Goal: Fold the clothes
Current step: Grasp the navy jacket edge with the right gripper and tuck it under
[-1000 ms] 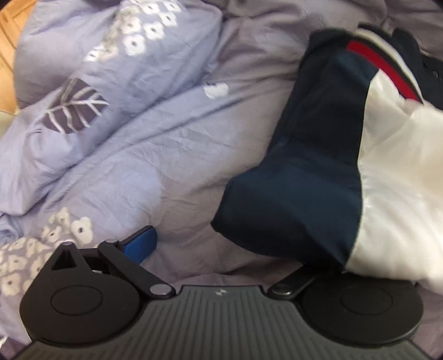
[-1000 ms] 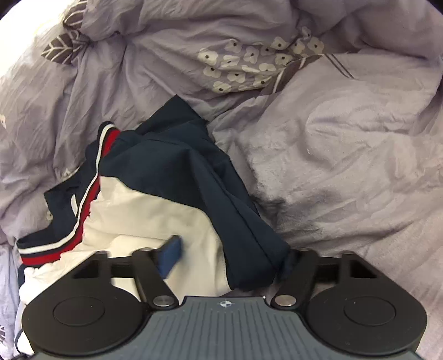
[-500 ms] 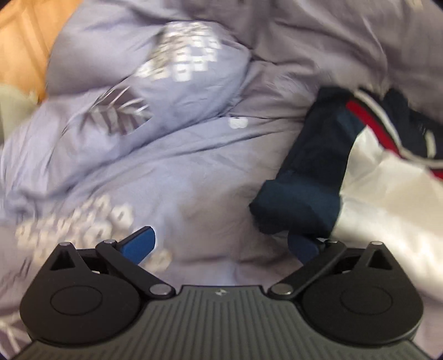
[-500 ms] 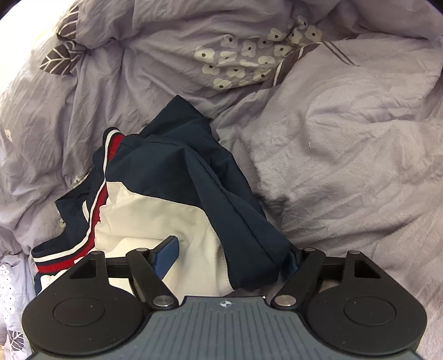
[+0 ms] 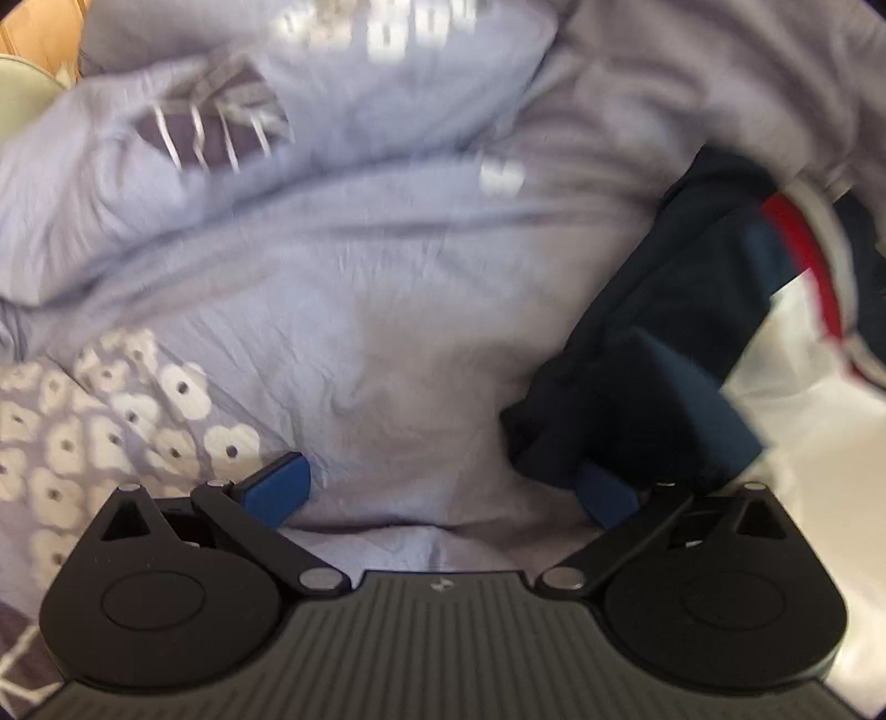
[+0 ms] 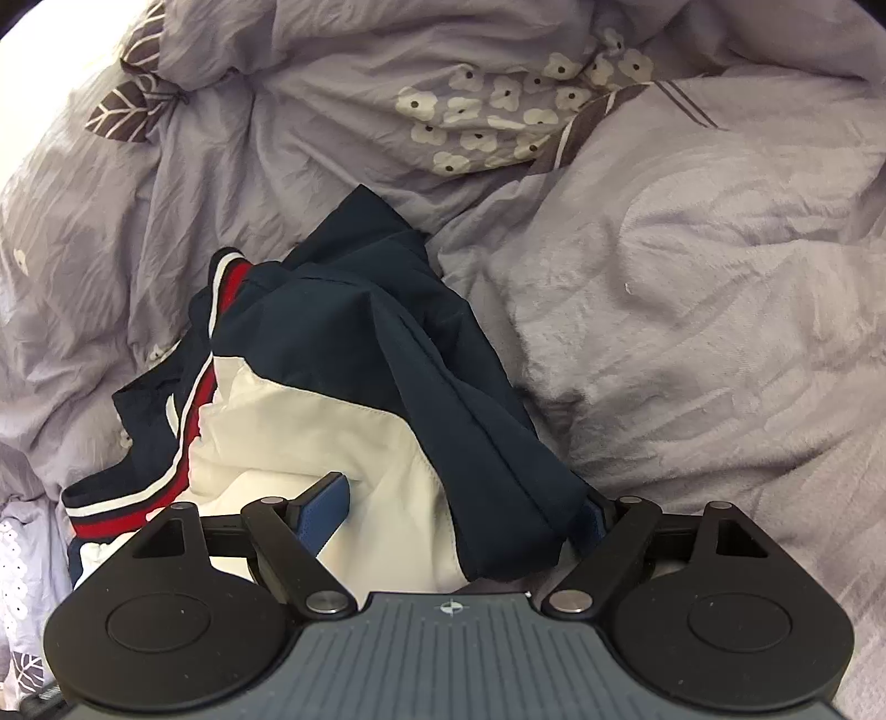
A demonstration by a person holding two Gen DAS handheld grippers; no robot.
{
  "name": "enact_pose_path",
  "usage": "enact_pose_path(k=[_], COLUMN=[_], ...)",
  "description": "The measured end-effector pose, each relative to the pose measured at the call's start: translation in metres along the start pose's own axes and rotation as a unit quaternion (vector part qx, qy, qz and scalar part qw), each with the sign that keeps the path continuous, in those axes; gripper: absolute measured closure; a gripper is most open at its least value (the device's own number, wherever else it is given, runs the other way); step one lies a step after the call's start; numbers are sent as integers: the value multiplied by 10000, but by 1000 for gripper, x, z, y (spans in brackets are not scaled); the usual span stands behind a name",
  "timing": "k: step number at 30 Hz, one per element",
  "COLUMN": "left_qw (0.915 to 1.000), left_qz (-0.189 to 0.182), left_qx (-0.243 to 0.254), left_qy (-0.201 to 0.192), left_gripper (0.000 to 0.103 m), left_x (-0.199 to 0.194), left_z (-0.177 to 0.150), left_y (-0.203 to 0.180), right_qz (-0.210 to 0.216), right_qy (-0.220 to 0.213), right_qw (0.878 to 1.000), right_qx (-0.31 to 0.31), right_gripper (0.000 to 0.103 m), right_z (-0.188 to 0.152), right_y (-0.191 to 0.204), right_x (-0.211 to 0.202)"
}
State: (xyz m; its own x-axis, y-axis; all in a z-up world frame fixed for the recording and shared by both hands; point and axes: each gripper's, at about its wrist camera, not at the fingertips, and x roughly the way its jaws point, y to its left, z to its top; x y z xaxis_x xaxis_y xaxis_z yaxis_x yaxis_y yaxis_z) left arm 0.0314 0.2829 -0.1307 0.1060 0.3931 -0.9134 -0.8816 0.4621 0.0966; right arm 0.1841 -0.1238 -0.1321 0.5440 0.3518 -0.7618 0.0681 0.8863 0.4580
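Note:
A navy, white and red jacket (image 6: 343, 376) lies crumpled on a lilac duvet. In the right wrist view my right gripper (image 6: 459, 515) is open, low over the jacket; a navy sleeve (image 6: 498, 476) drapes across the gap and hides most of the right fingertip. In the left wrist view the jacket (image 5: 692, 343) is at the right. My left gripper (image 5: 443, 487) is open over bare duvet, its right fingertip (image 5: 606, 493) touching the navy cuff. The left wrist view is motion-blurred.
The rumpled lilac duvet (image 6: 692, 288) with white flower and leaf prints surrounds the jacket. A raised duvet fold (image 5: 277, 138) lies ahead of the left gripper. Wooden floor (image 5: 33, 22) shows at the top left corner.
My left gripper has pulled back and to the left off the jacket, so the navy cuff now sits at its right fingertip. My right gripper has edged forward slightly; the sleeve still lies across it.

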Motion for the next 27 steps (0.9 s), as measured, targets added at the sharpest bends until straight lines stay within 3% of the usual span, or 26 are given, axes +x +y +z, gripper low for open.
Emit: enact_pose_path(k=[2, 3, 4, 5, 7, 11, 13, 15, 19, 22, 24, 27], left_qw=[9991, 9988, 9984, 9977, 9967, 9970, 9950, 9909, 9976, 9980, 9963, 9926], left_qz=[337, 431, 511, 624, 731, 653, 807, 1024, 331, -173, -366, -551], left_qx=[237, 231, 217, 244, 240, 121, 168, 322, 540, 614, 776, 1078], left_qy=[38, 4, -39, -86, -242, -385, -569, -808, -271, 11, 26, -2], left_gripper=[0, 0, 7, 23, 44, 89, 92, 92, 84, 57, 52, 35], left_x=[8, 7, 4, 1, -9, -30, -41, -49, -40, -37, -41, -47], left_z=[0, -1, -3, -4, -6, 2, 6, 8, 10, 4, -1, -6], left_y=[-12, -14, -16, -17, -13, 13, 29, 44, 66, 62, 54, 41], right_qz=[-123, -167, -158, -104, 44, 146, 211, 274, 196, 60, 92, 86], right_qy=[-24, -41, -36, -1, 127, 152, 135, 130, 268, 429, 473, 493], right_qw=[9999, 9998, 9999, 9999, 9997, 9997, 9997, 9995, 9990, 9988, 9988, 9986], right_qx=[-48, -59, -36, 20, 188, 114, 23, -30, -313, -207, -67, -142], right_gripper=[29, 41, 52, 58, 79, 86, 87, 87, 86, 83, 81, 78], right_z=[0, 0, 0, 2, 6, 11, 10, 6, -3, -9, -10, -10], right_y=[4, 5, 5, 4, 1, 7, 11, 12, 9, 3, 0, 0], right_x=[0, -3, -5, -9, -17, -46, -62, -75, -82, -70, -67, -68])
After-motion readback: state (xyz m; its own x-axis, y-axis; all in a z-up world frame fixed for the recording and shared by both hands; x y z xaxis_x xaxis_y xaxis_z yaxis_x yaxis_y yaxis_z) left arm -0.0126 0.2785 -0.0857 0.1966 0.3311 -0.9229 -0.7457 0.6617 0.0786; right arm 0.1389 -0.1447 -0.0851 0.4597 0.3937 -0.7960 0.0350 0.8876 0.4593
